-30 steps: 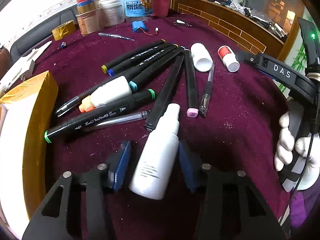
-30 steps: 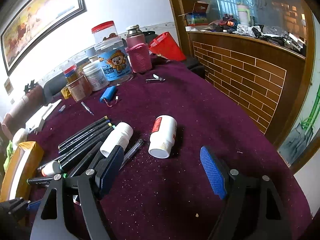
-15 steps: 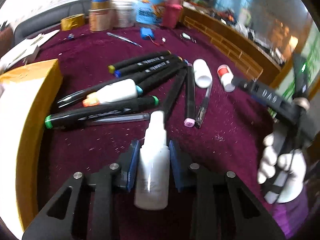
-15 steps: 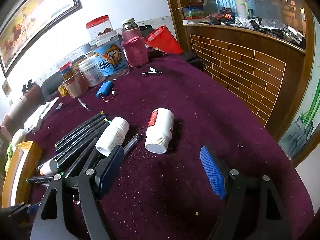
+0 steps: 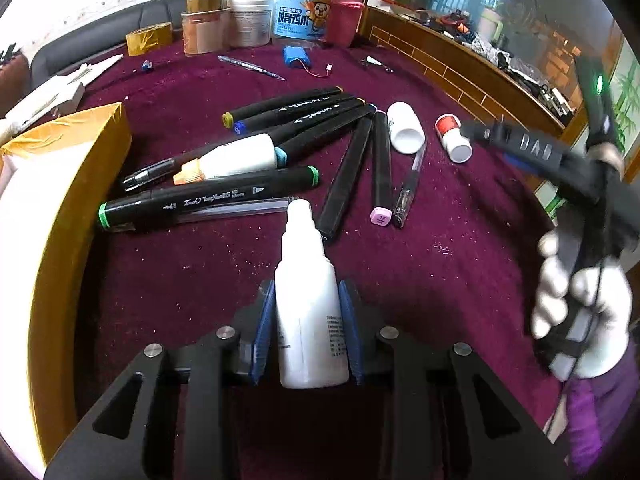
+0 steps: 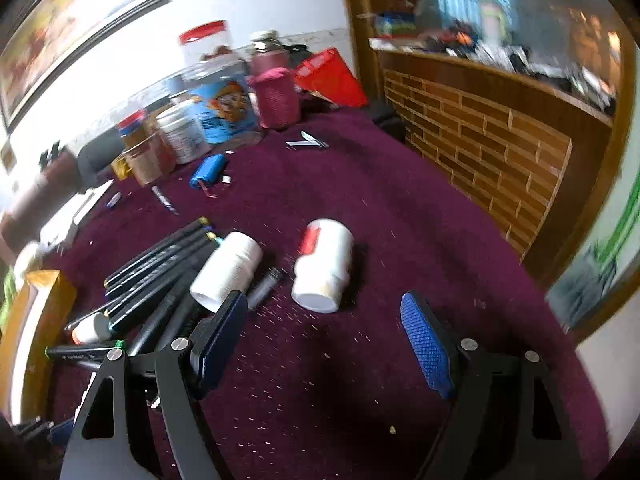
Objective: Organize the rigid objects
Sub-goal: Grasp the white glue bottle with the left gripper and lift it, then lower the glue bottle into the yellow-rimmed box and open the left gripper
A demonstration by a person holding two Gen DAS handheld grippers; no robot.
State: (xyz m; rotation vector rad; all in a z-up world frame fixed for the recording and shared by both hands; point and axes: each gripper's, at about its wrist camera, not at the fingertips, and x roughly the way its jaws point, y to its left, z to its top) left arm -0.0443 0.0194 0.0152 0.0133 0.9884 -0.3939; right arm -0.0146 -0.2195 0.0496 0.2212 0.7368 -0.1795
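The left tool (image 5: 307, 320) grips the white spray bottle (image 5: 308, 308) by its sides, long axis pointing far toward the markers (image 5: 280, 148); a second ago it lay loose between spread pads. The right tool (image 6: 324, 344) gapes, the red-labelled bottle (image 6: 324, 266) just beyond it on the bench (image 6: 400, 216).

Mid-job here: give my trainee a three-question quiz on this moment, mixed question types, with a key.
1. True or false: the left gripper is shut on the white spray bottle.
2. The right gripper is: A) open, holding nothing B) shut on a marker C) shut on the pill bottle.
3. Fill in: the black marker nearest the yellow box has ____ end caps.

Key: 1 true; 2 A; 3 green.
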